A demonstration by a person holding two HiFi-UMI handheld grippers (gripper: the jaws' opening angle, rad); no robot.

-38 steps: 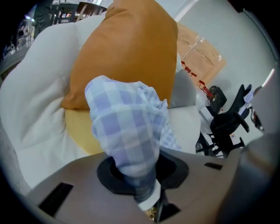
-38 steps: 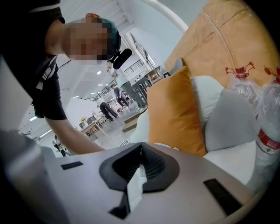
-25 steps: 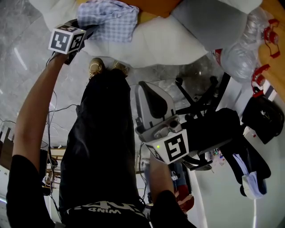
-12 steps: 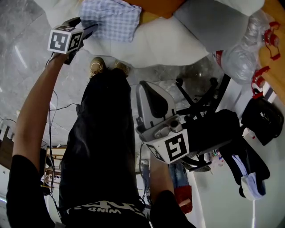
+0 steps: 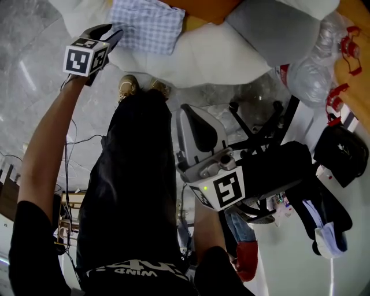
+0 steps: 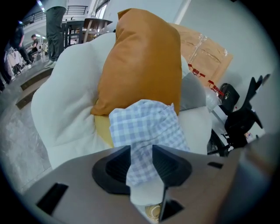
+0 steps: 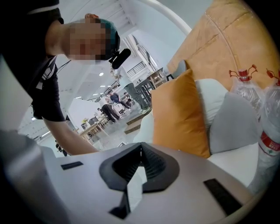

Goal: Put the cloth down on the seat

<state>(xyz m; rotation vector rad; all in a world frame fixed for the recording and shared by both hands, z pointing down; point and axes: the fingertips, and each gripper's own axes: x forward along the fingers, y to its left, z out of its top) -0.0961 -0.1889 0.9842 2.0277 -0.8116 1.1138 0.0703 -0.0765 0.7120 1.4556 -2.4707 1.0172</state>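
The blue-and-white checked cloth lies crumpled on the white seat cushion, against an orange pillow. My left gripper hovers just left of the cloth, apart from it. In the left gripper view the cloth shows through the gap of the left gripper. Its jaws have just been closing but stand apart, and nothing is pressed between them. My right gripper hangs low over the floor with its jaws together; in its own view the right gripper holds nothing.
A grey pillow rests on the seat to the right. Clear plastic bottles stand beside it. A black office chair base and a black bag are at the right. The person's dark-trousered legs fill the middle.
The left gripper has drawn back slightly from the cloth, which stays on the seat. The right gripper has not moved.
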